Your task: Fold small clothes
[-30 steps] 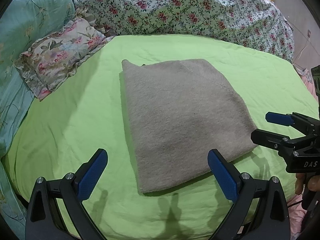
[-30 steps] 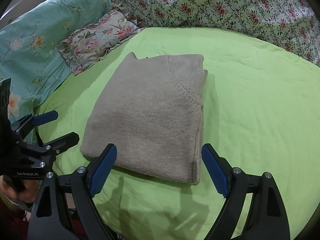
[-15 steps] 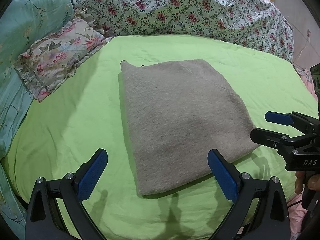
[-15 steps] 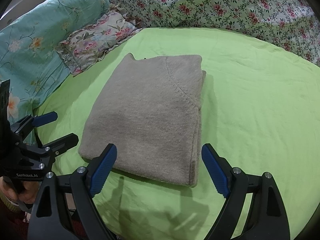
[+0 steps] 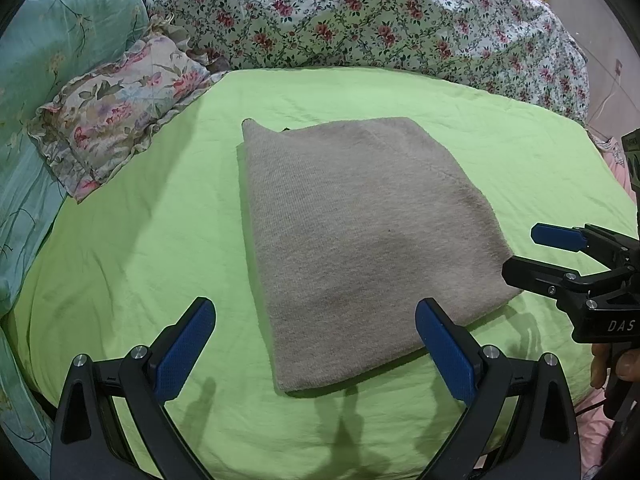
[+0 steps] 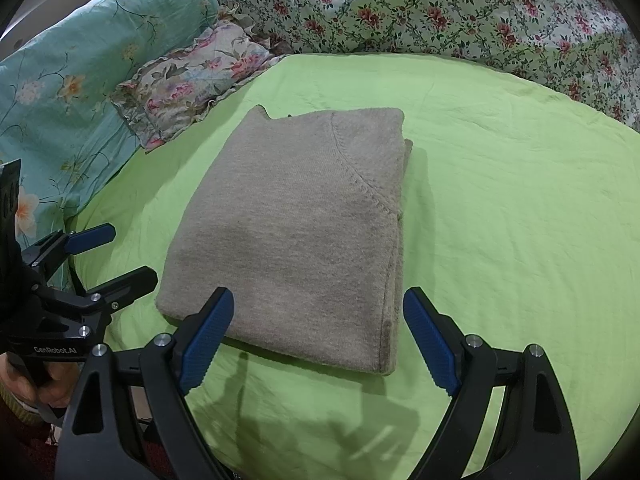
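A grey knitted garment (image 5: 360,240) lies folded into a neat rectangle on the green bed sheet (image 5: 140,240); it also shows in the right wrist view (image 6: 296,240). My left gripper (image 5: 316,344) is open and empty, hovering just above the garment's near edge. My right gripper (image 6: 318,334) is open and empty over the garment's near right corner. Each gripper shows in the other's view: the right gripper (image 5: 528,252) at the right edge, the left gripper (image 6: 116,254) at the left edge, both open.
A floral frilled pillow (image 5: 116,116) and a teal quilt (image 5: 48,40) lie at the left. A flowered duvet (image 5: 380,28) is piled along the back. The green sheet (image 6: 500,220) stretches to the right of the garment.
Both grippers have drawn back and down very slightly; the garment sits a touch higher in the views. Nothing was gripped or released.
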`<action>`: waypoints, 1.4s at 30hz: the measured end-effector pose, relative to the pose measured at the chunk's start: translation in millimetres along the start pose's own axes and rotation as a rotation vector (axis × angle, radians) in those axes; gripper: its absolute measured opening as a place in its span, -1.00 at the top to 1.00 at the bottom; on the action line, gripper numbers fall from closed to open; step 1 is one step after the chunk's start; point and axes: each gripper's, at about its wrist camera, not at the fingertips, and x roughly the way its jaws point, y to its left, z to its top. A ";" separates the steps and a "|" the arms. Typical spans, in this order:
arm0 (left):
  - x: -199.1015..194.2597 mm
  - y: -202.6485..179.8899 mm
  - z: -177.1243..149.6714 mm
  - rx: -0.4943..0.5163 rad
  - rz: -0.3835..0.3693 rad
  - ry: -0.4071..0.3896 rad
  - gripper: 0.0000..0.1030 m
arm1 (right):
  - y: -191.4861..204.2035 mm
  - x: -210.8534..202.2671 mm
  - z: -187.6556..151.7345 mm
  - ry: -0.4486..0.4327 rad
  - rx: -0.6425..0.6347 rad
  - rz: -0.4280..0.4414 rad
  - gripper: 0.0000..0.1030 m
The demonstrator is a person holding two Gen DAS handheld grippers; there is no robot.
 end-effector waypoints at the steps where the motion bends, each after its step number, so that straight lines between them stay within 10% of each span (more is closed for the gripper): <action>1: 0.0 -0.6 -0.2 0.000 0.000 0.000 -0.95 | 0.6 0.4 -0.4 0.000 0.001 -0.001 -0.69; 42: 5.3 -5.9 7.3 0.002 0.020 -0.004 -0.97 | -9.2 2.9 3.4 -0.006 0.034 -0.002 -0.69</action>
